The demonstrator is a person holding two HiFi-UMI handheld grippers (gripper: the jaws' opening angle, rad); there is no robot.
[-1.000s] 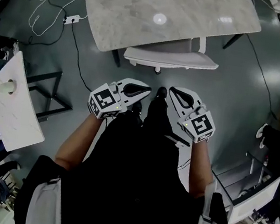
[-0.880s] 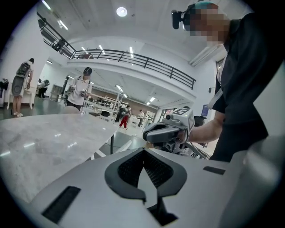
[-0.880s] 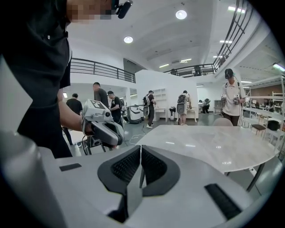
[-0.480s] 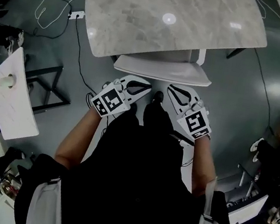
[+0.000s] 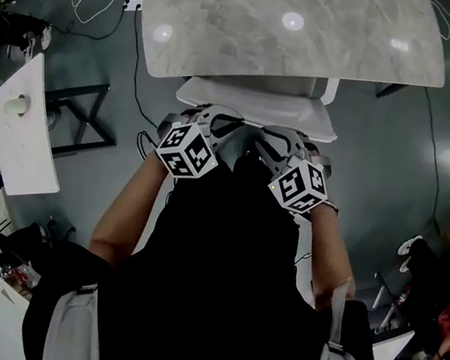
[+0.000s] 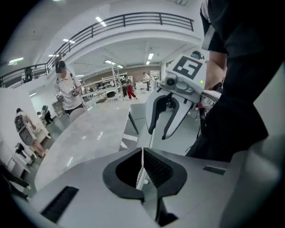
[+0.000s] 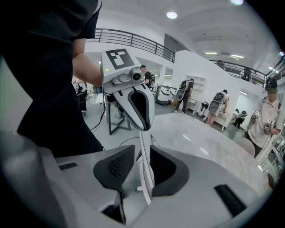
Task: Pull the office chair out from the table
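Office chair sits tucked under the near edge of the marble table. Its seat is hidden beneath the top, and only the pale back shows in the head view. We see the back's upper rim as a long white band running left to right. That is its long axis, parallel to the table's near edge and just beside it. The chair faces the table, with its back turned to us.

Our own body, in black, stands right behind the chair, close to the rim. To the left, bare grey floor lies between the chair and a black metal frame, crossed by a dark cable. To the right the floor is open well past the table's dark leg, with 1 thin wire trailing across it.

Our 2 grippers hang over the rim side by side, well inside its 2 ends. The left gripper is clenched, its pads together. In the left gripper view the rim's white edge shows in line with the slit, and we cannot tell whether it touches. The right gripper is opening. In the right gripper view its jaws stand apart with the thin white rim running up between them, closer to the pad on that view's right, and neither pad presses on it.
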